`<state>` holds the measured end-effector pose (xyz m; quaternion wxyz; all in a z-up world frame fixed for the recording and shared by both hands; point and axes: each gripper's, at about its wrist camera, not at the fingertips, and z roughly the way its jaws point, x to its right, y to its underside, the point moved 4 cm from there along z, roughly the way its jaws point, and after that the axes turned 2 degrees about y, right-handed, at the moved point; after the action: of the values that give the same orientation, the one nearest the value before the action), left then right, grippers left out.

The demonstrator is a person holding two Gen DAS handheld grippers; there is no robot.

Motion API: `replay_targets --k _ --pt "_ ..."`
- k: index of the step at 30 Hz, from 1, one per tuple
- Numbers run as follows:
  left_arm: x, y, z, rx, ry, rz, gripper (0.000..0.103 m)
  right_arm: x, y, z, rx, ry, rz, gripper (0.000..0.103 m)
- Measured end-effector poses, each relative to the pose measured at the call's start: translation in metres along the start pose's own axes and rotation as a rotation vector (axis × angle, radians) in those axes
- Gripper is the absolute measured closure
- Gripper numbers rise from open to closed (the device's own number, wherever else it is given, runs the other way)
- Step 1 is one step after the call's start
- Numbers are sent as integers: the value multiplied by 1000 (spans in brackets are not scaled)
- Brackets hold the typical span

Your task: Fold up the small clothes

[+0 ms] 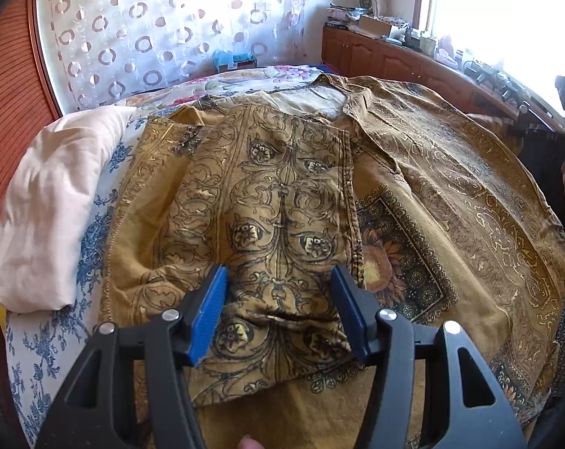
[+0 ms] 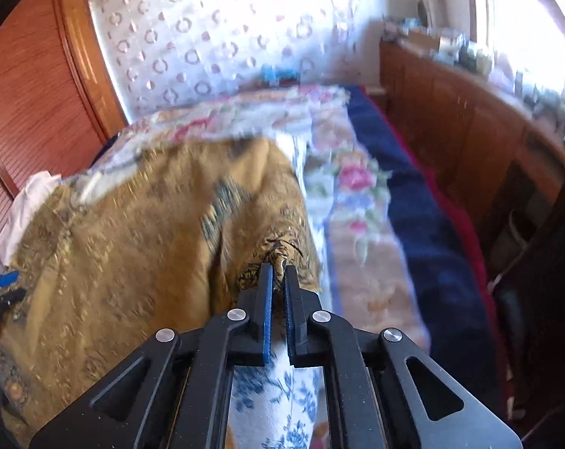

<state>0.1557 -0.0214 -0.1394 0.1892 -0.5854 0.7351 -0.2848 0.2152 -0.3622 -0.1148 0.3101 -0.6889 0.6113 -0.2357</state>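
Note:
A mustard-yellow garment (image 1: 289, 202) with dark scroll print lies spread on the bed; its left half is folded over the middle. My left gripper (image 1: 278, 280) is open just above the folded part near its lower hem, holding nothing. In the right wrist view my right gripper (image 2: 278, 280) is shut on the garment's right edge (image 2: 278, 258) and lifts it off the bed, so the cloth (image 2: 140, 239) hangs away to the left. That view is blurred by motion. The left gripper (image 2: 1, 292) shows at its left edge.
A white pillow (image 1: 54, 205) lies left of the garment on the blue-flowered sheet (image 1: 42, 340). A floral blanket (image 2: 353, 194) and a dark blue cover (image 2: 424, 232) lie to the right. A wooden cabinet (image 2: 469, 127) with clutter runs along the window; a wooden headboard (image 1: 9, 86) stands left.

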Motion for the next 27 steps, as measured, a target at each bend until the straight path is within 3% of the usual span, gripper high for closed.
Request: replay_targets --k 5,9,15,20,21,22,23,25,27 --pt "0 0 0 0 -1 0 46 -37 -30 -22 95 7 -119 100" --pt "2 1 -2 0 -8 4 45 -85 -43 -26 126 -47 -234 100" --pt "2 1 -2 0 -3 -1 45 -142 -32 2 67 -122 -336 100" --pt "1 1 -2 0 -4 0 45 -163 -4 28 -11 -141 -378 99" --pt "1 1 -2 0 -3 -1 45 -163 -1 30 -18 -140 -377 97" --pt "1 2 -3 0 -3 0 45 -161 0 30 -17 -135 -369 87" --pt "1 1 -2 0 -3 0 45 -157 0 29 -13 -134 -354 71" --pt "0 1 -2 -1 -1 1 45 -145 -3 20 12 -149 -306 54" --pt "1 1 -1 -1 0 1 45 -129 -9 6 45 -147 -259 52"
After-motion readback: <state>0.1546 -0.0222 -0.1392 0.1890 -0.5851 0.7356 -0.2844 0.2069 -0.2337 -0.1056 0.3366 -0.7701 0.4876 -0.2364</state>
